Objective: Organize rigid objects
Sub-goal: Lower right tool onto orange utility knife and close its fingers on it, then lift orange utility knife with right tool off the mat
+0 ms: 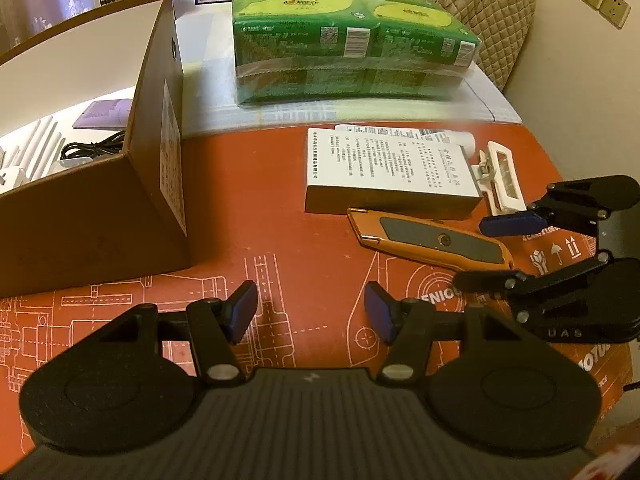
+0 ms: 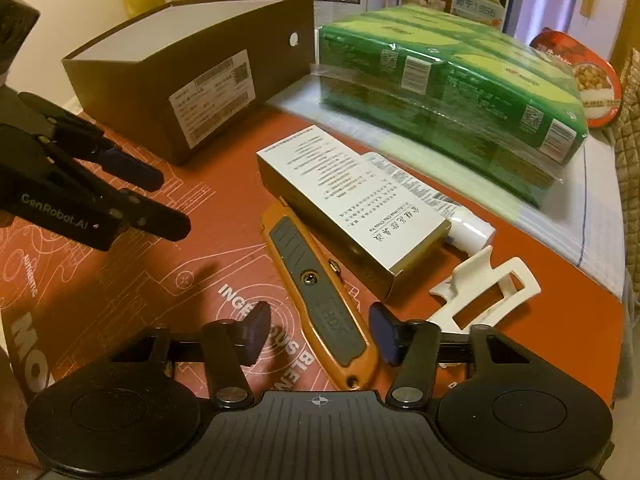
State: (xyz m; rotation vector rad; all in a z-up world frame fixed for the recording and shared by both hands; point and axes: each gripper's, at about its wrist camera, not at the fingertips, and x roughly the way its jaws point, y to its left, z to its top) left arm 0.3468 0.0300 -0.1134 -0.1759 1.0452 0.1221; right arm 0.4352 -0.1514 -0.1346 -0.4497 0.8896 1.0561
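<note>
An orange utility knife (image 2: 320,300) lies on the red mat, also in the left wrist view (image 1: 432,240). Behind it lie a white printed box (image 2: 352,216), a white tube (image 2: 468,230) and a white clip (image 2: 488,292). An open brown cardboard box (image 1: 100,184) stands at the left, also in the right wrist view (image 2: 192,80). My right gripper (image 2: 318,338) is open, its jaws either side of the knife's near end, not touching. My left gripper (image 1: 310,312) is open and empty over the mat.
A green wrapped tissue pack (image 1: 344,40) lies on a white sheet behind the mat. The brown box holds a black cable (image 1: 96,148) and white items. A bowl-shaped food pack (image 2: 588,80) sits at the far right. The mat's edge runs at the right.
</note>
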